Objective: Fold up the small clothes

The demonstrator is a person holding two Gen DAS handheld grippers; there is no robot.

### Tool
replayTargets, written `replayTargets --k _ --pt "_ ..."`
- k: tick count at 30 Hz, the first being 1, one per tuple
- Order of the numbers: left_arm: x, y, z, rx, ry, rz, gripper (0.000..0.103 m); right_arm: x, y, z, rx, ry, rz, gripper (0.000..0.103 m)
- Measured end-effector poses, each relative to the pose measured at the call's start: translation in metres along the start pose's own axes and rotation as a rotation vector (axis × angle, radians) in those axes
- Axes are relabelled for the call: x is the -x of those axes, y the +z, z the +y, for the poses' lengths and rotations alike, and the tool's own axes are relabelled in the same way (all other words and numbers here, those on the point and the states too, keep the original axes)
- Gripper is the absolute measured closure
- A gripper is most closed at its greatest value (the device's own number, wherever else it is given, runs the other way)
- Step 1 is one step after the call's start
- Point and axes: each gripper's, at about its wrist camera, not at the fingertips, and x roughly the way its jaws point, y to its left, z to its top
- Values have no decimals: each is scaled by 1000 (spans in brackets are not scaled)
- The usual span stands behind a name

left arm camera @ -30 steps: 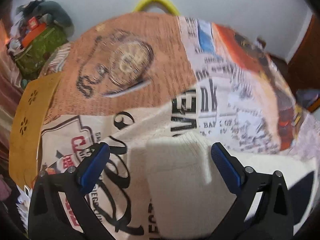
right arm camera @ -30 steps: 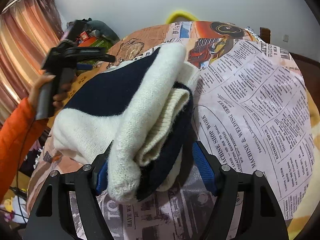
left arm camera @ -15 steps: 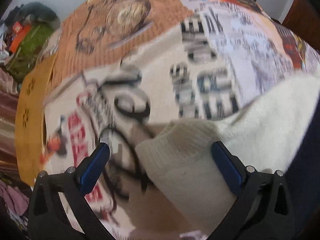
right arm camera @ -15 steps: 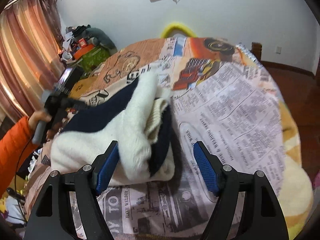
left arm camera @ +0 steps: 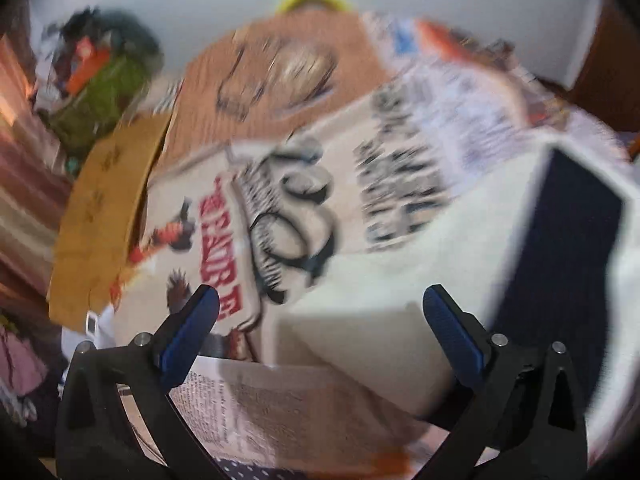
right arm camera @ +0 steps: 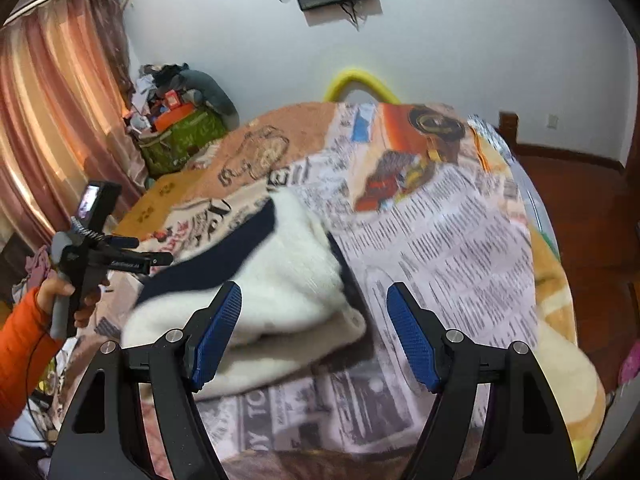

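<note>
Folded cream-and-navy sweater (right arm camera: 276, 276) lying mid-frame on the newsprint-patterned blanket (right arm camera: 448, 240). Right gripper (right arm camera: 314, 334), jaws wide apart, empty, above its near edge. Left gripper (left arm camera: 320, 332), jaws likewise spread, holding nothing; sweater (left arm camera: 500, 248) at right.

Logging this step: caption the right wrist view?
Open right gripper above folded cream-and-navy sweater on newsprint bedspread.

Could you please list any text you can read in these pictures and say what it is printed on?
"TO": large letters on the newspaper-print blanket, near edge.
Rest of the blanket's print, in both views: too blurred to read.
White lettering on the left gripper: too small to read.
</note>
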Motion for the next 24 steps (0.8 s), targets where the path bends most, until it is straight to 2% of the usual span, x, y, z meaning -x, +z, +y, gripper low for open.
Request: replayTargets --k 3,8,12,15,19,24 --pt "27 -4 -23 -18 -98 -55 0 -7 6 14 38 27 -8 31" --pt "23 -11 -75 -57 -200 -10 0 -32 7 29 76 10 20 31" --pt "16 -35 -109 -110 -147 -21 0 -51 -1 18 87 -49 79 31" --pt "15 -45 -99 -53 -162 -26 0 -64 -16 0 97 -109 160 32" --pt "24 -54 -78 5 -236 -13 0 -58 -32 -21 31 -61 201 32" --pt "47 -70 -43 113 -219 -28 0 -39 -33 -24 56 -56 217 32"
